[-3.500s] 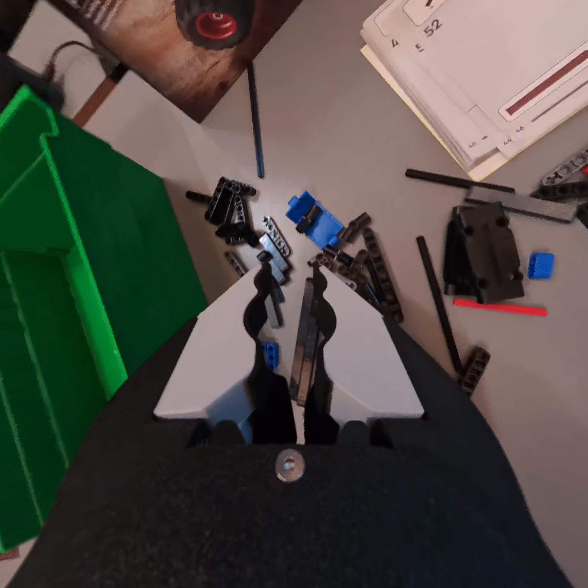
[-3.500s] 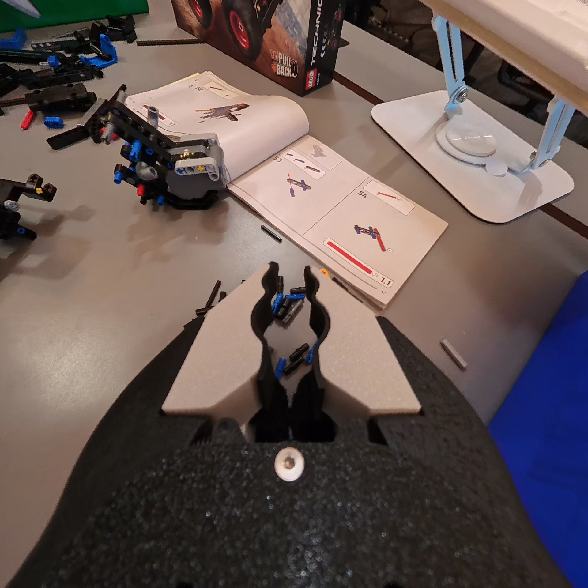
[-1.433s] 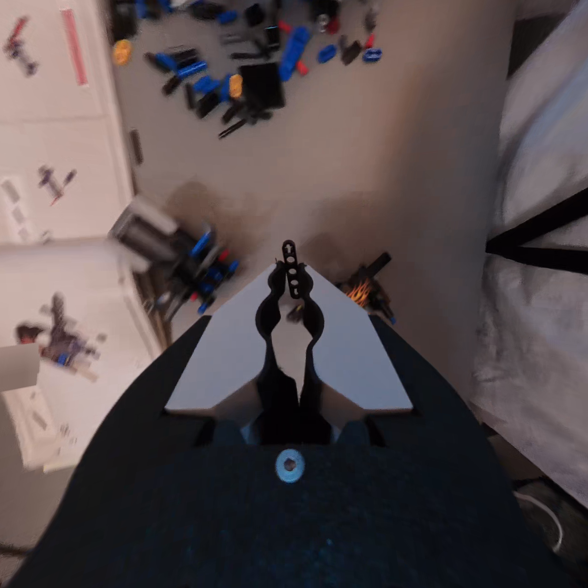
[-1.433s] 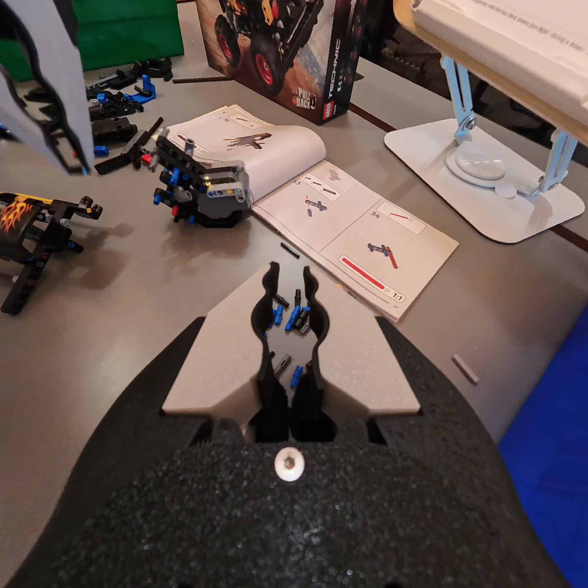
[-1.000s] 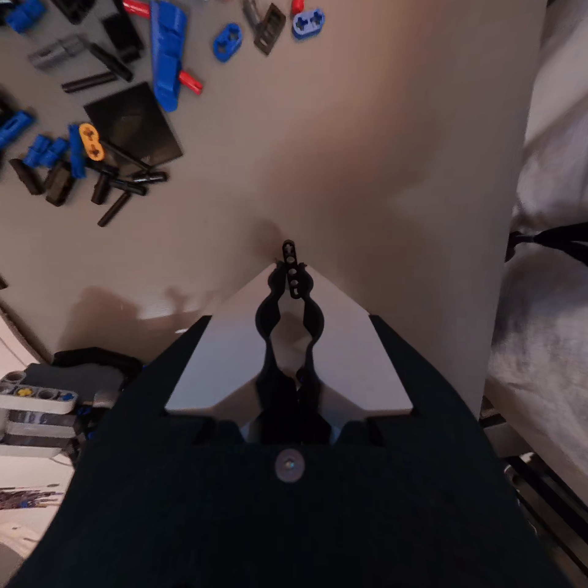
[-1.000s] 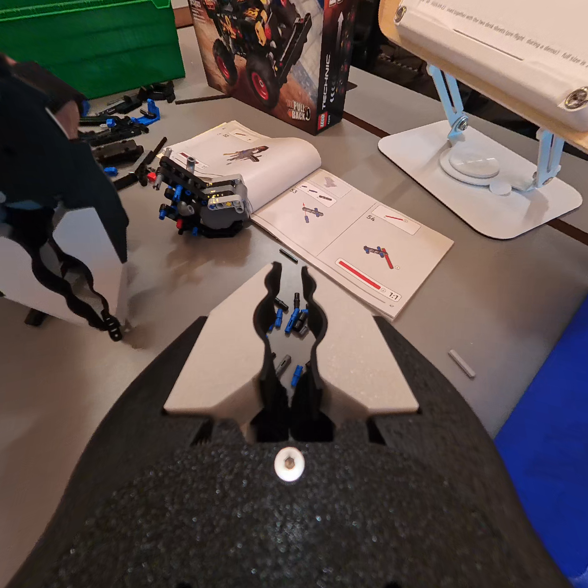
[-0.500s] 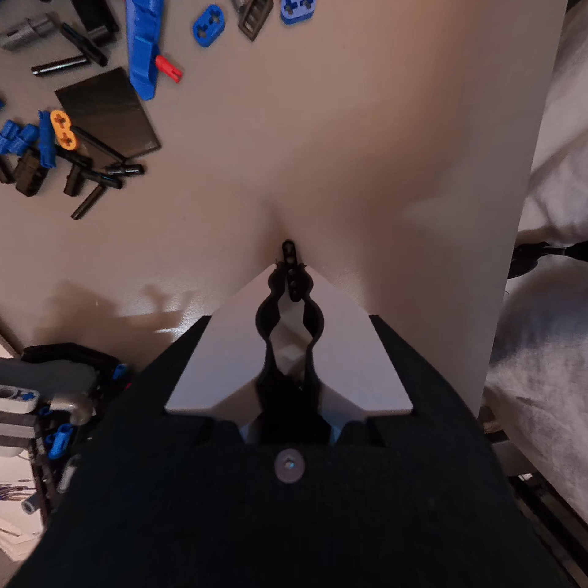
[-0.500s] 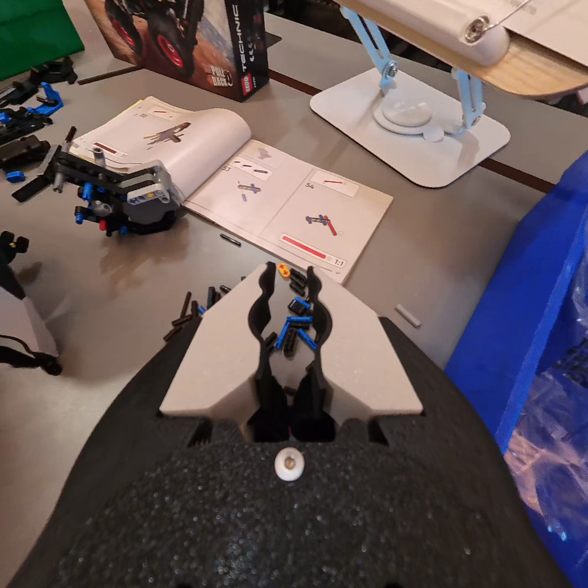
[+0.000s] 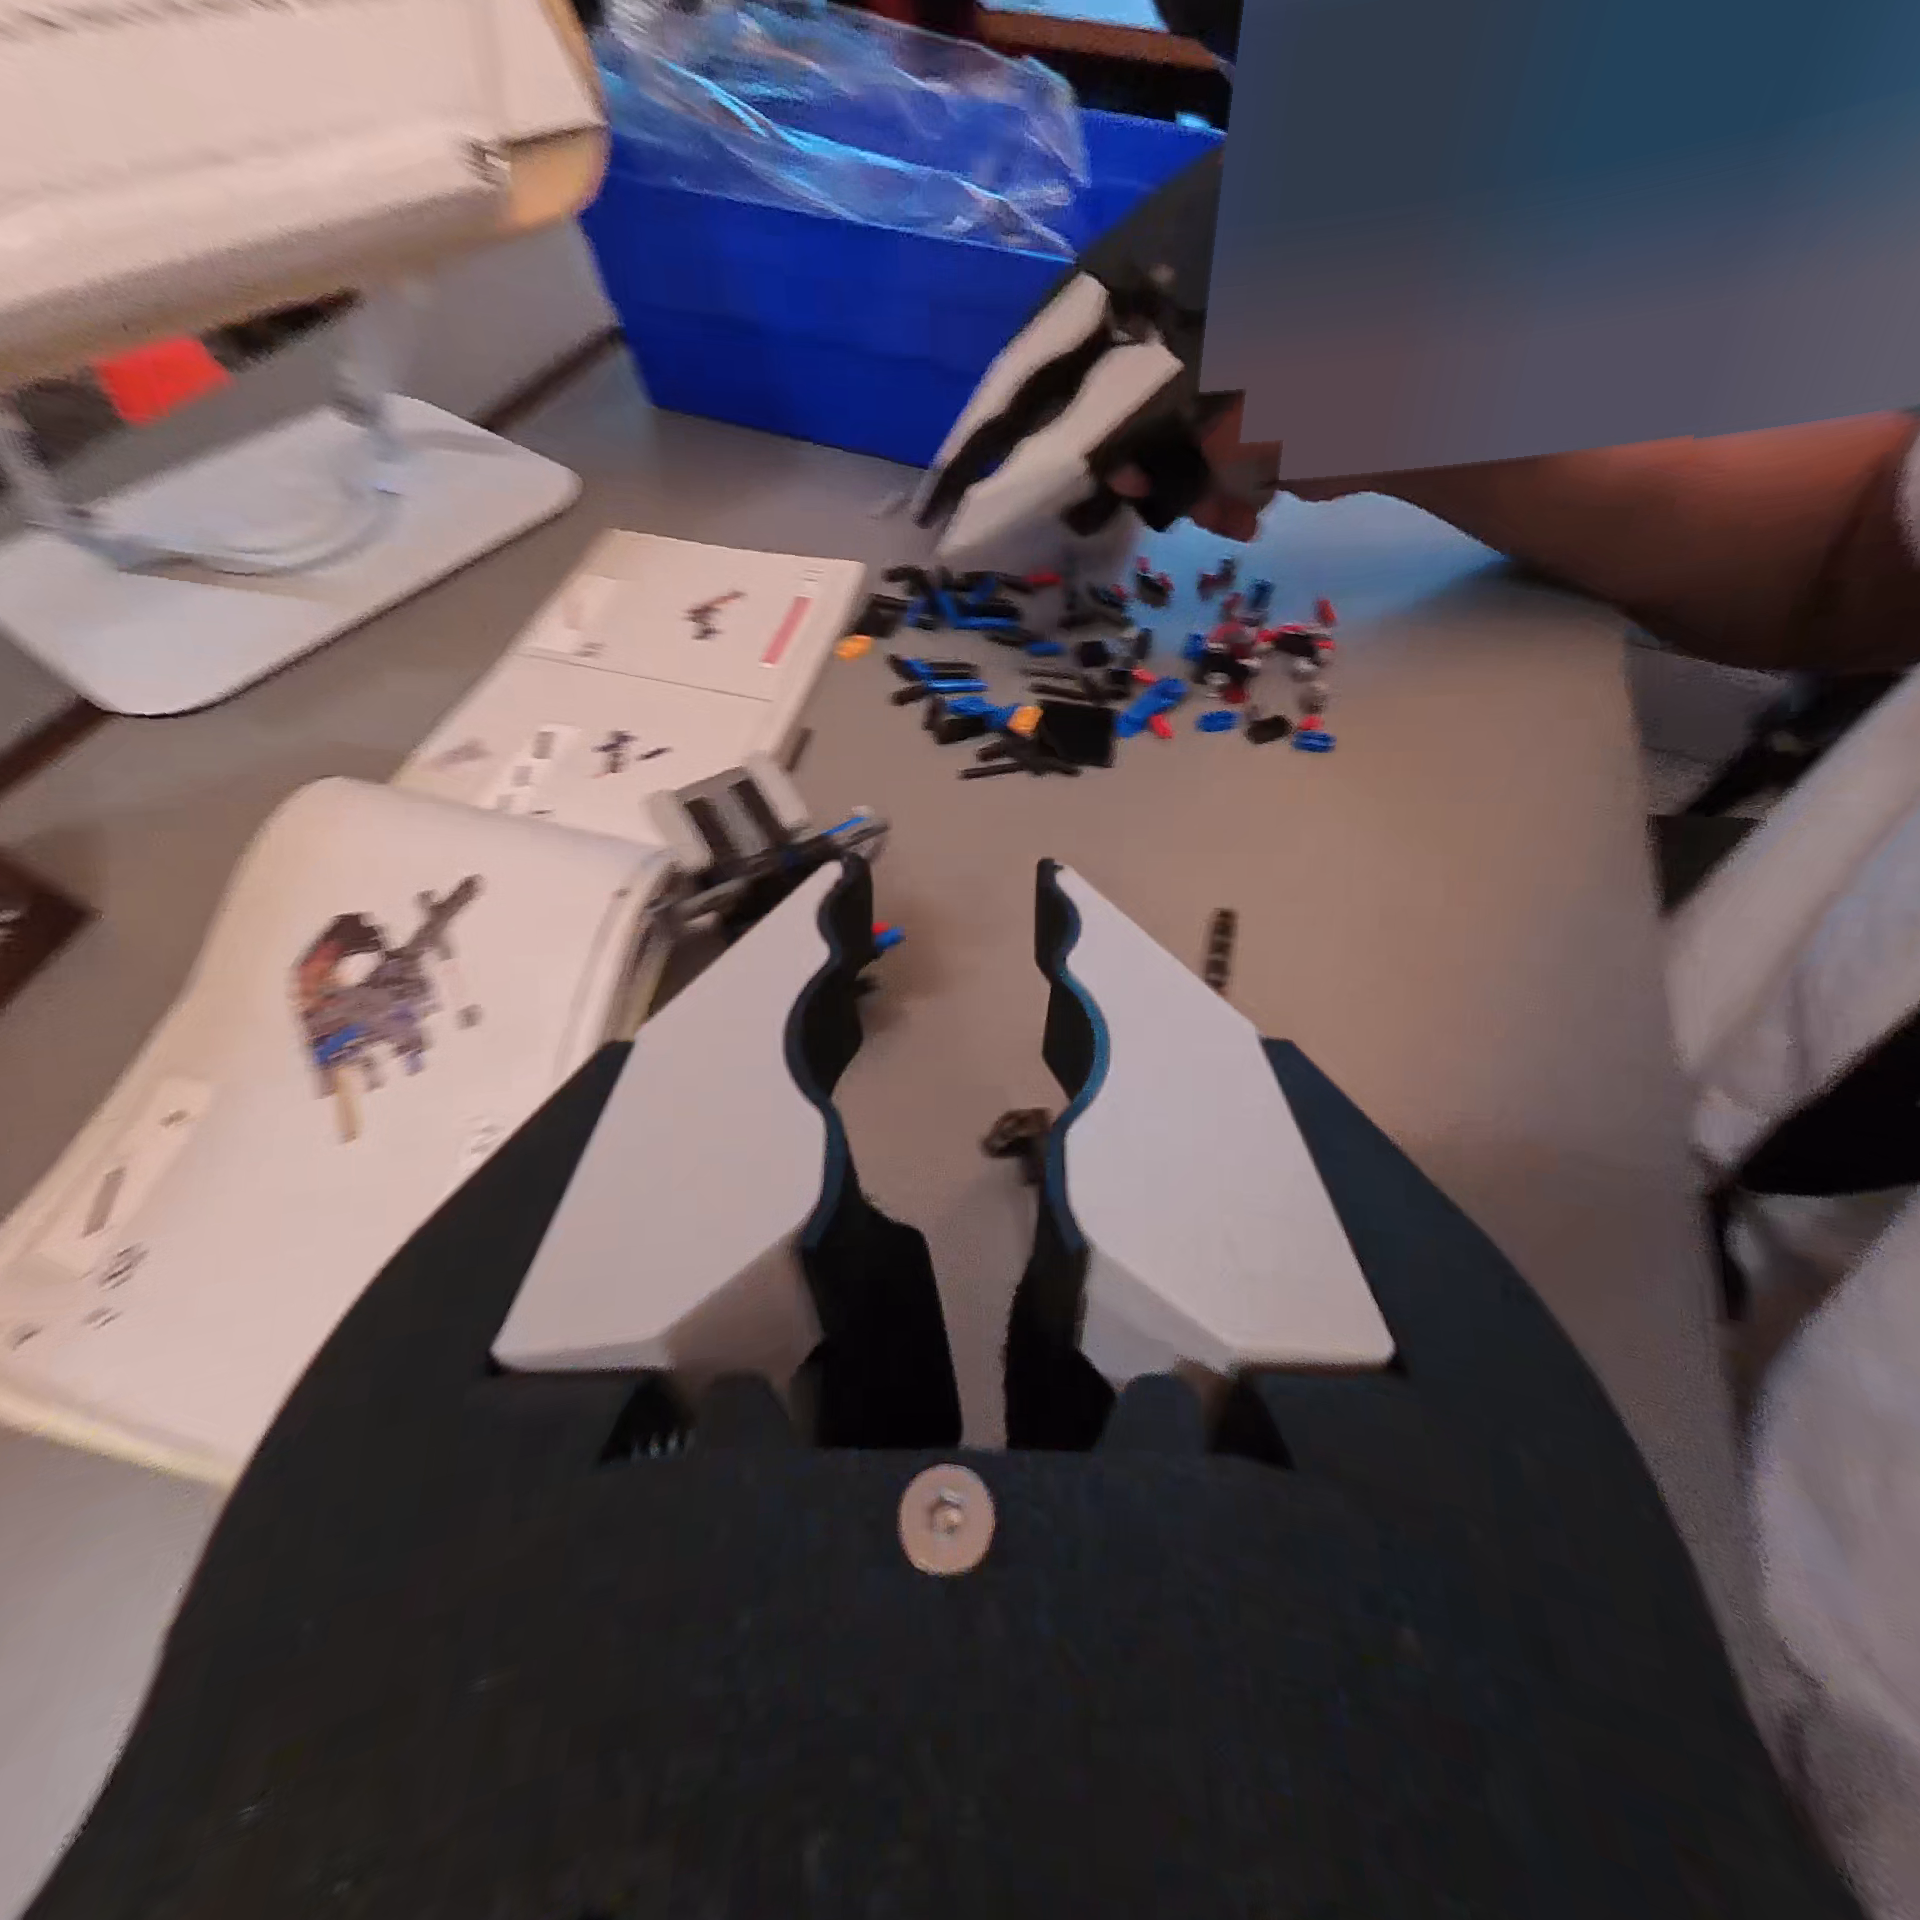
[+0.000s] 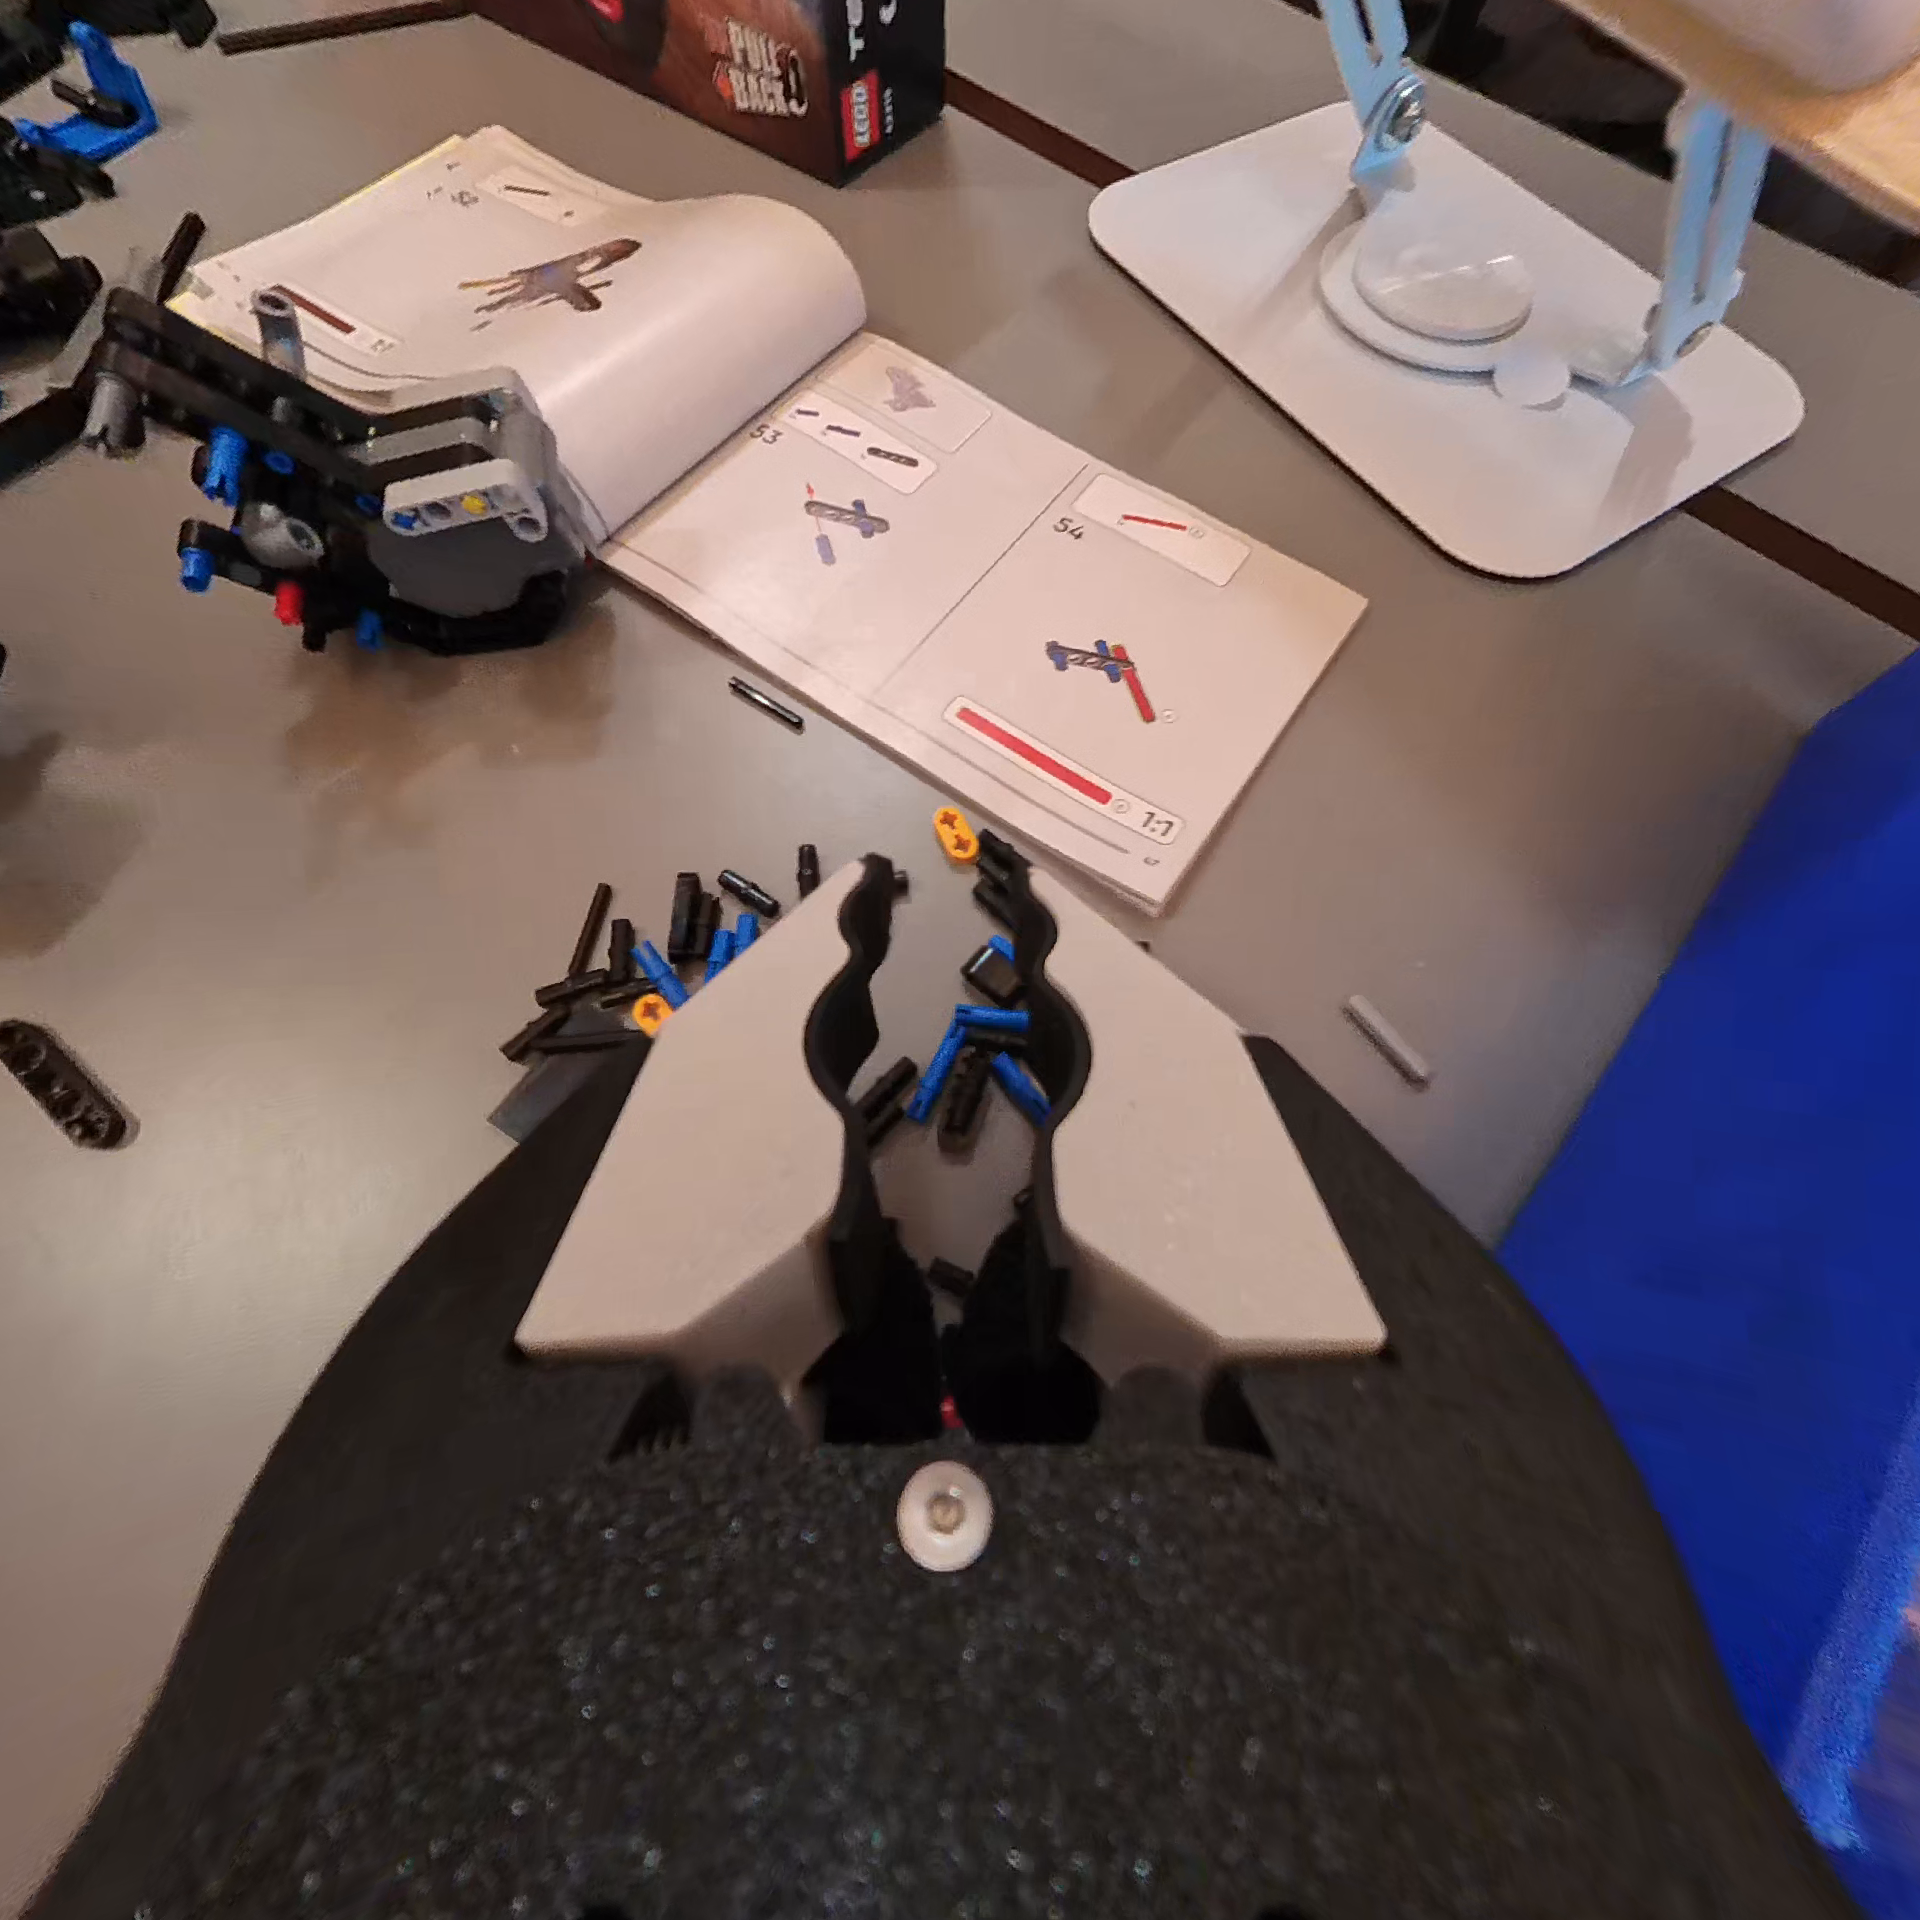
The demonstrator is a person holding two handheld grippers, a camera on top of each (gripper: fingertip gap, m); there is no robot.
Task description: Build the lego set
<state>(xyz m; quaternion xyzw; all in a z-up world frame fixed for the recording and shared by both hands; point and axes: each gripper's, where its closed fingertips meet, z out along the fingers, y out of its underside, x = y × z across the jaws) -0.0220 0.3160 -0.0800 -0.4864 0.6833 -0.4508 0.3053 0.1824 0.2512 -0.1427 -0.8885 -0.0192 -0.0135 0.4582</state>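
My left gripper (image 9: 945,873) is open and empty, held above the grey table. A short black beam (image 9: 1218,951) lies on the table just right of its tips; it also shows in the right wrist view (image 10: 62,1081) at the far left. The part-built grey and black model (image 9: 743,821) (image 10: 343,488) stands next to the open instruction booklet (image 9: 665,644) (image 10: 935,582). My right gripper (image 10: 935,883) (image 9: 940,509) is open and empty, low over a scatter of blue and black pins (image 10: 966,1049).
A wider pile of loose pieces (image 9: 1091,675) lies past the booklet. A blue bin (image 10: 1766,1143) stands at the right. A white stand base (image 10: 1455,343) and the set's box (image 10: 769,62) stand at the back. A person's arm (image 9: 1662,540) reaches in. My right fingertips sit around 25 centimetres from my left ones.
My left gripper has opened and let go of the black beam, which now lies on the table; its view has swung up. My right gripper has come closer over the pins.
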